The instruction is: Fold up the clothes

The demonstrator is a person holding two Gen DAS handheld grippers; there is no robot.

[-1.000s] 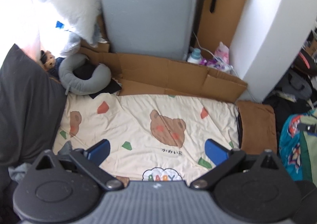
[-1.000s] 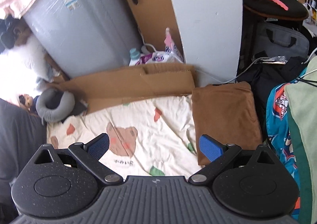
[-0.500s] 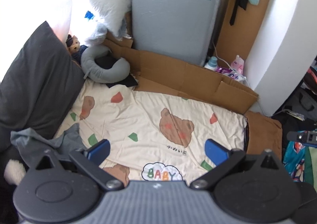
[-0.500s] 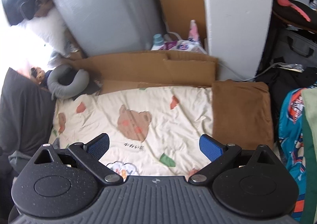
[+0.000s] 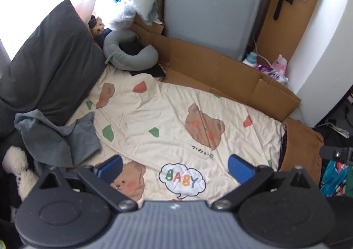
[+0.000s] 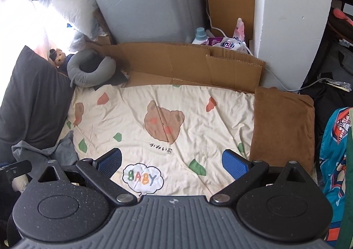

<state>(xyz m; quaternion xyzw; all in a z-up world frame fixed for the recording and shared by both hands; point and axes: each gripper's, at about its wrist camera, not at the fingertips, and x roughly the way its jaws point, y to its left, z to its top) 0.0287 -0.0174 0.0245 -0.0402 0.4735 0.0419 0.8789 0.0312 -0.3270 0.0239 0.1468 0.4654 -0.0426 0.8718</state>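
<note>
One grey garment (image 5: 59, 138), two pillows (image 5: 46, 61), one neck pillow (image 5: 130, 59).

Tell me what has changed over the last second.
Both grippers pulled back and swung left, open and empty throughout. The left gripper now sees a crumpled grey garment by the dark pillow; the right gripper sees its edge too. The bear sheet and brown cushion stayed put.

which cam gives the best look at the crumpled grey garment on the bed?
Left wrist view. The grey garment lies there nearly whole, crumpled on the bear sheet's edge below the dark pillow. In the right wrist view only a strip of it shows, partly cut off behind the right gripper.
</note>
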